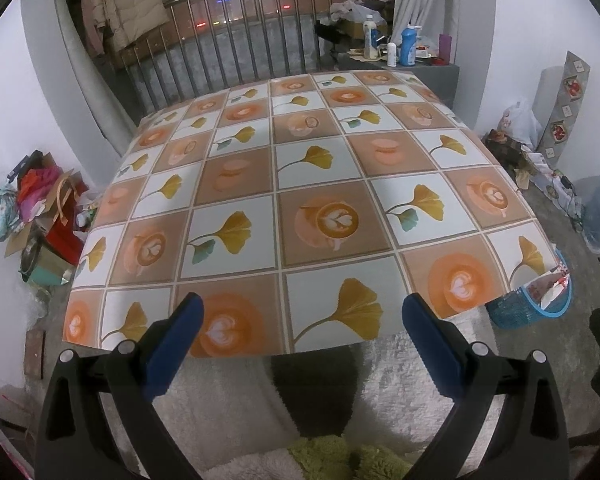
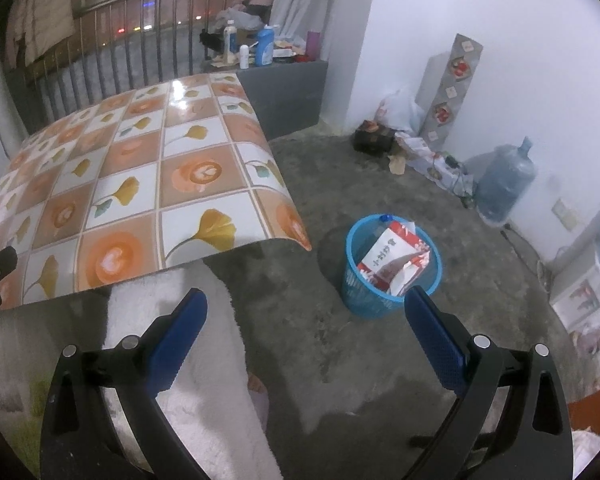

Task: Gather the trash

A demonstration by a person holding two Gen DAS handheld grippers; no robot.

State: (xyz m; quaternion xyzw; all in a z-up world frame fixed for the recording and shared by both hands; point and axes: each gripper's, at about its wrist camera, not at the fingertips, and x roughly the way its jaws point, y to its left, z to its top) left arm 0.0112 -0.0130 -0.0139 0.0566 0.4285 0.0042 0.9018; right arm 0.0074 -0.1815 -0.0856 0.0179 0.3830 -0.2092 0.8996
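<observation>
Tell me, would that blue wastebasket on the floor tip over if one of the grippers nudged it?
Probably, yes. The blue wastebasket looks like thin mesh plastic, so likely light. It narrows toward its base, and the red-and-white packet sticks up above the rim, putting weight high. On the rough concrete floor it may catch and tip rather than slide.

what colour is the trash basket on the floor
Blue mesh basket, with a red and white packet inside; clearest in the right wrist view.

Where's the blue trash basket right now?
The blue trash basket stands on the concrete floor just off the table's near right corner, holding a red-and-white package. In the left wrist view it peeks out at the right, beside that corner.
</observation>
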